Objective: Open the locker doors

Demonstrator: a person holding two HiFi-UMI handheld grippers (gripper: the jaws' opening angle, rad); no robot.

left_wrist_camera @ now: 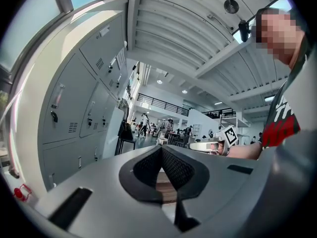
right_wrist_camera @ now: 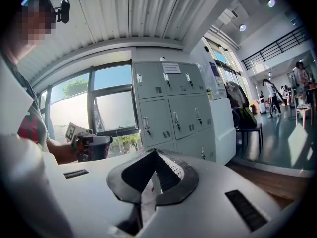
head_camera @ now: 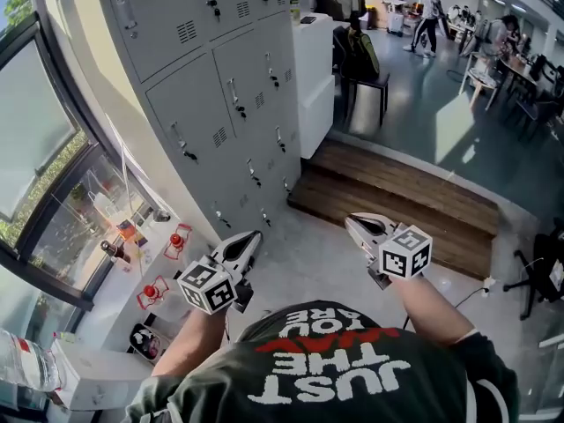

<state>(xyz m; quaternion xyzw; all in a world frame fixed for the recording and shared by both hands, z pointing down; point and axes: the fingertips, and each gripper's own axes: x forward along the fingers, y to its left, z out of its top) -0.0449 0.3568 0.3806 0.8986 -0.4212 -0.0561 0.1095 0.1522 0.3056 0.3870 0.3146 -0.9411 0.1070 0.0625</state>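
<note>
Stands before a bank of grey lockers [head_camera: 220,104], up and to the left in the head view, set against the wall next to a window [head_camera: 35,130]. Shows every door shut, each with a small vent and an upright handle. Possibly keys hanging at some handles, though too small to be sure. Touches none of them: both grippers well apart from the doors, out over the pale floor [head_camera: 308,263].

Carries the left gripper [head_camera: 255,235] low at left, marker cube toward the camera, tips pointing forward along the locker front. In the left gripper view, jaws together, dark ribbed pads meeting at the tip, nothing between them. Lockers down that view's left side, the other gripper off to the right.

Carries the right gripper [head_camera: 350,221] level with the left one, near it but not touching. In the right gripper view, jaws pressed together as well, nothing gripped. Lockers ahead past the tips, doors closed there too.

White cabinet [head_camera: 313,60] just beside the lockers on their right, then a dark chair [head_camera: 363,82] with a bag on it. Wooden step [head_camera: 397,196] across the floor beyond the grippers. Small red items [head_camera: 176,239] on the ledge below the window. People [head_camera: 427,16] far back in the open hall.
</note>
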